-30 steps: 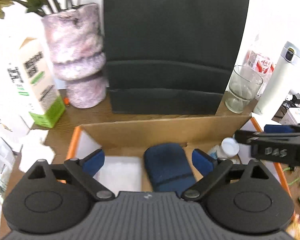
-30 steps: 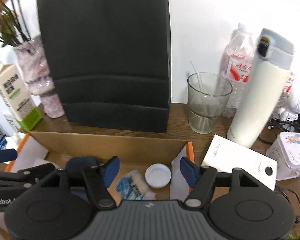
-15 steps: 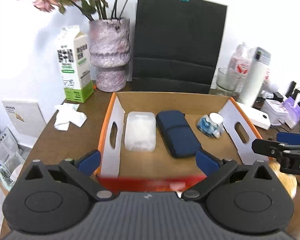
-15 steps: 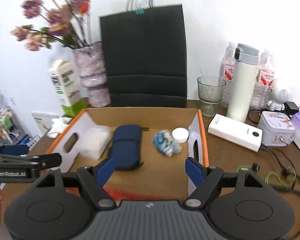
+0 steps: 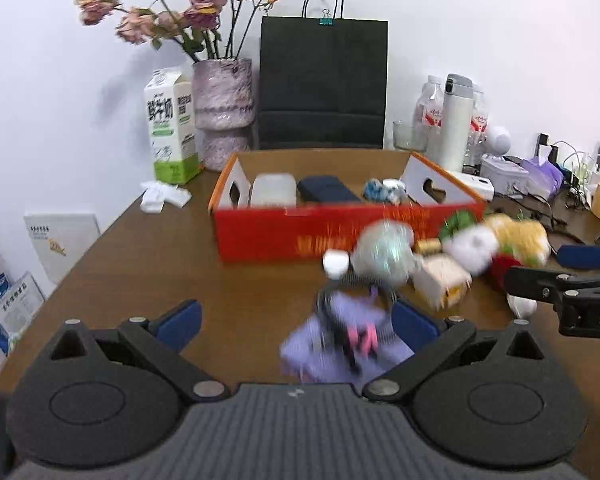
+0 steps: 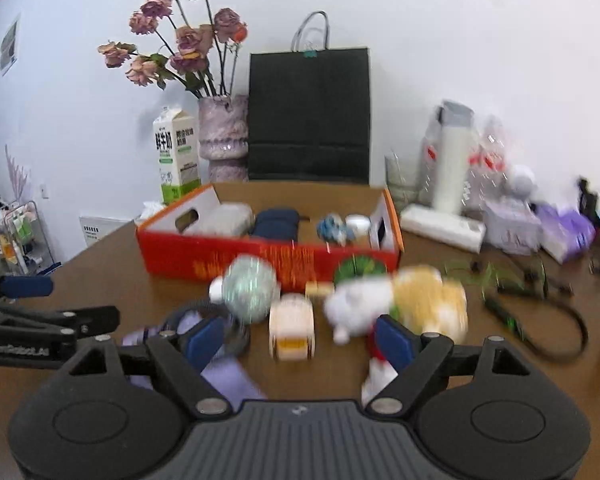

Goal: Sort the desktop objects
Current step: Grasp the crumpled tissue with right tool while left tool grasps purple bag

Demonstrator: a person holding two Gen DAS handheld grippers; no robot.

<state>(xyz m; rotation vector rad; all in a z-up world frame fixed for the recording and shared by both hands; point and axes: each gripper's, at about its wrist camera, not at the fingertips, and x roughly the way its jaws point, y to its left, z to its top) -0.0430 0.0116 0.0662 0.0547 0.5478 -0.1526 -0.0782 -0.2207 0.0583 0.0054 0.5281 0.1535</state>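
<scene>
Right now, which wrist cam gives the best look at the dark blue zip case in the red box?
Left wrist view. The dark blue zip case is sharp there, its flat top showing between a frosted plastic container and a blue-white bundle in the red cardboard box. The right wrist view shows the case motion-blurred, its lower part hidden behind the box's front wall.

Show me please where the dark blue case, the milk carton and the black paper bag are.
dark blue case (image 5: 326,194), left wrist view, on its top face, inside the box.
milk carton (image 5: 168,128), left wrist view, on its front face.
black paper bag (image 6: 309,116), right wrist view, middle of its front.
</scene>
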